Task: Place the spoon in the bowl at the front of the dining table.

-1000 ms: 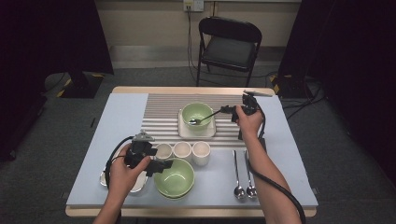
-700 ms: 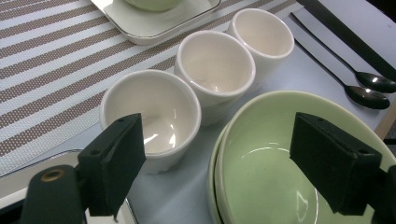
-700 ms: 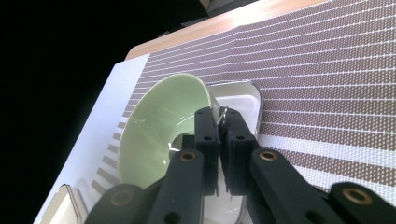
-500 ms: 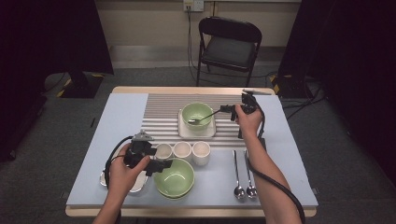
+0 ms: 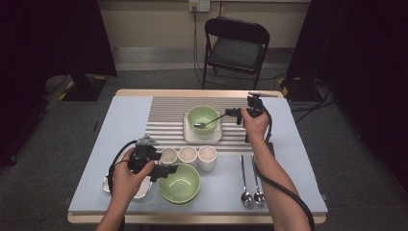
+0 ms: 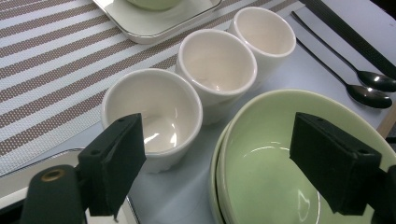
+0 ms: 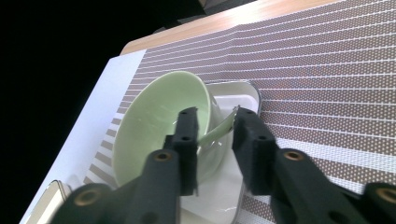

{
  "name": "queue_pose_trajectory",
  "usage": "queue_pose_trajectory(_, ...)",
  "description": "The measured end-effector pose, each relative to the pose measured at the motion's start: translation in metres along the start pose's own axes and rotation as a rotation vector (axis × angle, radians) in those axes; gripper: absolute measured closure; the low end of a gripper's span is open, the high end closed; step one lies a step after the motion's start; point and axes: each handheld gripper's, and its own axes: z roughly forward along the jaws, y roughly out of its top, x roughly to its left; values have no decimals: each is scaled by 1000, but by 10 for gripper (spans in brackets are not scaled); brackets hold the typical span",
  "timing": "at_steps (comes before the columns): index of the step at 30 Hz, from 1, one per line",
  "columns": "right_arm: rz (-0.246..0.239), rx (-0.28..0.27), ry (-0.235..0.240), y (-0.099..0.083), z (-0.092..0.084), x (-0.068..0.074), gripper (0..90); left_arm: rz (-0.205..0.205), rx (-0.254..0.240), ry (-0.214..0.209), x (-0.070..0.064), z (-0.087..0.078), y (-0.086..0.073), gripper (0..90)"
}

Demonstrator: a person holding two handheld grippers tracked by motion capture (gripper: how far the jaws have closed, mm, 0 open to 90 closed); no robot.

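Right gripper (image 5: 232, 114) at the far side of the counter (image 5: 115, 125): its fingers (image 7: 189, 135) have just been opening and now stand partly apart, with the spoon (image 5: 209, 121) handle in the gap and a visible space beside it, so the grip looks released. The spoon rests with its scoop end in the far green bowl (image 5: 203, 118) on the white tray (image 5: 202, 135), handle leaning on the rim toward the right. Judgement: spoon placed, drop-off step is about done. Left gripper (image 5: 166, 171) hovers near left, fingers (image 6: 114, 161) wide apart and holding nothing, over the near green bowl (image 5: 180, 184) and the leftmost white cup (image 6: 152, 114).
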Motion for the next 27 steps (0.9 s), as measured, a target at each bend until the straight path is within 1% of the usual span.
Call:
queue_pose_trajectory(2, 4, 5, -2, 0, 0, 0, 670, 3, 4, 2, 0, -1, 0, 177)
queue_pose_trajectory(4, 1, 0, -7, 1, -1, 0, 621, 4, -1, 2, 0, -1, 0, 177)
queue_pose_trajectory(9, -13, 1, -18, 1, 1, 2, 531, 0, -2, 3, 1, -1, 0, 177)
queue_pose_trajectory(12, -20, 3, -20, 1, 2, 2, 514, 9, -3, 5, 1, -2, 0, 177)
queue_pose_trajectory(14, -18, 8, -23, 1, 2, 2, 499, 1, -6, 3, 1, -2, 0, 177)
queue_pose_trajectory(21, -36, 5, -35, 1, 3, 2, 426, 4, -2, 5, 1, -2, 0, 177)
queue_pose_trajectory(23, -60, -3, -52, 1, 3, 2, 392, 1, -5, 4, 1, -3, 1, 177)
queue_pose_trajectory(27, -69, -5, -62, 2, 2, 2, 354, 2, -8, 4, 1, -3, 1, 177)
